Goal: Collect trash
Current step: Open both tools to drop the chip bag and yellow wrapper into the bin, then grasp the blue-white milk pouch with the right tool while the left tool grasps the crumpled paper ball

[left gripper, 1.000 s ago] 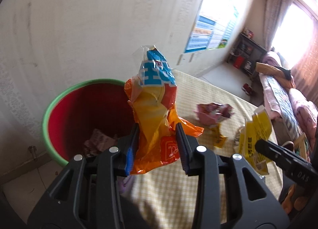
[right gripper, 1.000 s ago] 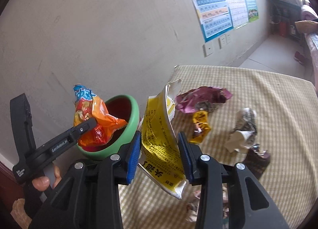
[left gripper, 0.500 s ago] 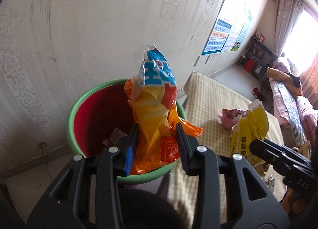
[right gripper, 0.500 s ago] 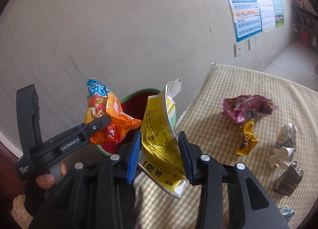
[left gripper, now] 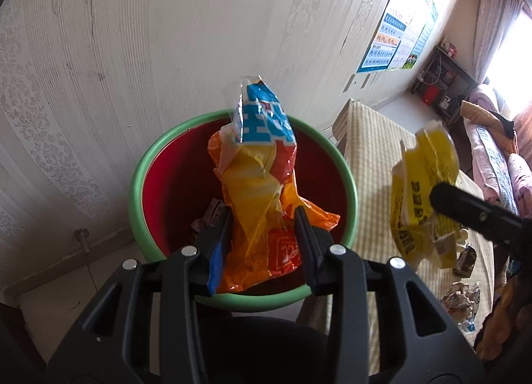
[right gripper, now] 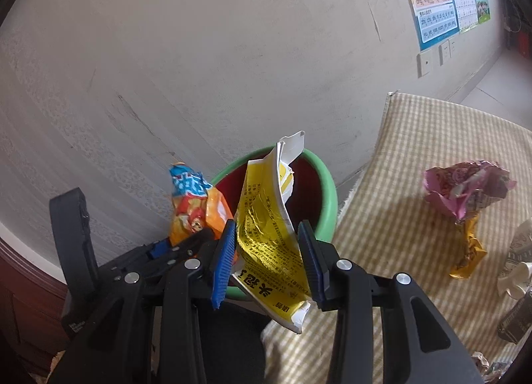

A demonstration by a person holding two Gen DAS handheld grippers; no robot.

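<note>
Above the green-rimmed red plastic bin (left gripper: 156, 164), an orange-and-blue crinkled snack bag (left gripper: 262, 204) is gripped by the left claw (left gripper: 262, 244) and a yellow torn paper packet (right gripper: 269, 237) by the right claw (right gripper: 267, 257), neither yet dropped, while a pink crumpled wrapper (right gripper: 465, 187) and other litter at 3 o'clock on the checked cloth-covered surface (right gripper: 399, 157) are left uncollected.

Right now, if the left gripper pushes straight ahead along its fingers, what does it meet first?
Probably the bin: the left gripper, clamping the orange snack bag, points into its red interior, toward wrappers at the bottom. Depth unclear.

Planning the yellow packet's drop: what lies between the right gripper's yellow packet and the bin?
In the right wrist view, nothing: the yellow packet overlaps the bin's green rim. The orange snack bag hangs beside it.
</note>
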